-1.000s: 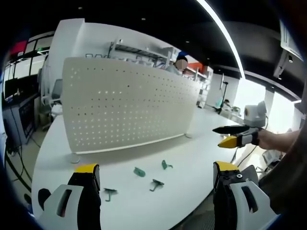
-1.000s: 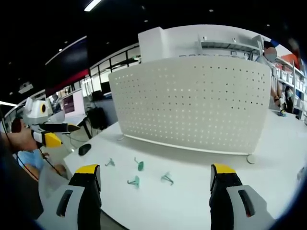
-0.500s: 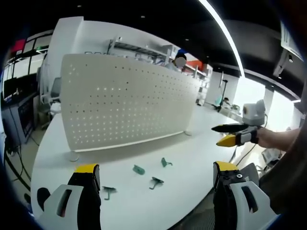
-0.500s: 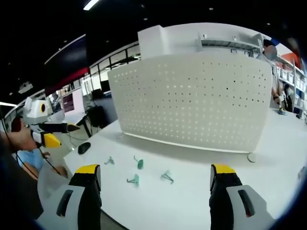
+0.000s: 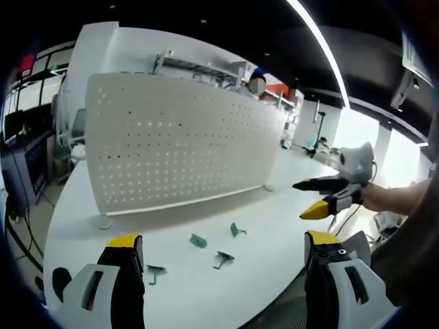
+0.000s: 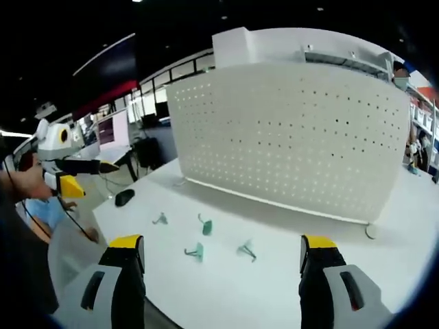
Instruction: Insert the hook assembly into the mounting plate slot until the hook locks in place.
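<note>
Green hooks (image 6: 204,238) small and indistinct on white table (image 6: 274,274), upright pegboard (image 6: 288,137), both tongs (image 5: 219,250) (image 6: 221,250) spread, empty.

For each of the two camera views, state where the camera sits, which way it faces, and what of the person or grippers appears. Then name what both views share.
Left gripper view: rides the left gripper, facing the white perforated pegboard panel; the right gripper and a forearm enter from the right.
Right gripper view: rides the right gripper, facing the same panel; the left gripper enters from the left.
Shared: panel, white table, four small green plastic hooks.
</note>
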Demonstrator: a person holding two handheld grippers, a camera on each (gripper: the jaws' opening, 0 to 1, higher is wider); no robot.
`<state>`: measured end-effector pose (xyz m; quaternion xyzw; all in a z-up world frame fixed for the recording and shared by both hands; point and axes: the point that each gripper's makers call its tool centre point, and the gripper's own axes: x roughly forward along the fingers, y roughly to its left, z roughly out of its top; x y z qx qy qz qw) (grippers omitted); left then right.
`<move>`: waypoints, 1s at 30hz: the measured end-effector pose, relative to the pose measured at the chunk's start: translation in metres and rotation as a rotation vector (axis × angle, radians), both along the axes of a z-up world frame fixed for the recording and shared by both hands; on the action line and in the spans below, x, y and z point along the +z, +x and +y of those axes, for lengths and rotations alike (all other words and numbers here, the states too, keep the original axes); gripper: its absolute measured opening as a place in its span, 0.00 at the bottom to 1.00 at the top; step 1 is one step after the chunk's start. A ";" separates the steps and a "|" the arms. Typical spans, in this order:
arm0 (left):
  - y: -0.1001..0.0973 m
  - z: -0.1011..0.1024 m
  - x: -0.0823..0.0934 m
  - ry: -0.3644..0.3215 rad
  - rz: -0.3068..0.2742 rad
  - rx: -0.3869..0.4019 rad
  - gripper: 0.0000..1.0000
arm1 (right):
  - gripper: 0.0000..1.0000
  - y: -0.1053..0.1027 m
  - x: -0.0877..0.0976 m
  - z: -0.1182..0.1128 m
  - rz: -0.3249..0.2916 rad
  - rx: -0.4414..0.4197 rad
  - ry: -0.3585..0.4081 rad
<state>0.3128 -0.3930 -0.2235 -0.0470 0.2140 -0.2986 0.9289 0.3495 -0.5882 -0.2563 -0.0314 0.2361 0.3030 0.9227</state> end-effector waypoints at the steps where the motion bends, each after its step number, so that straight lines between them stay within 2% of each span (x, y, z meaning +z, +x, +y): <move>1: 0.000 0.000 0.000 -0.002 0.001 0.002 1.00 | 0.96 0.000 -0.001 0.001 0.001 0.004 -0.002; 12: 0.001 0.002 -0.002 -0.004 0.003 0.012 1.00 | 0.95 0.006 -0.015 0.012 0.032 0.037 -0.003; 30: 0.002 0.002 -0.006 -0.006 0.020 0.007 0.99 | 0.93 0.013 -0.059 0.038 0.107 0.135 -0.007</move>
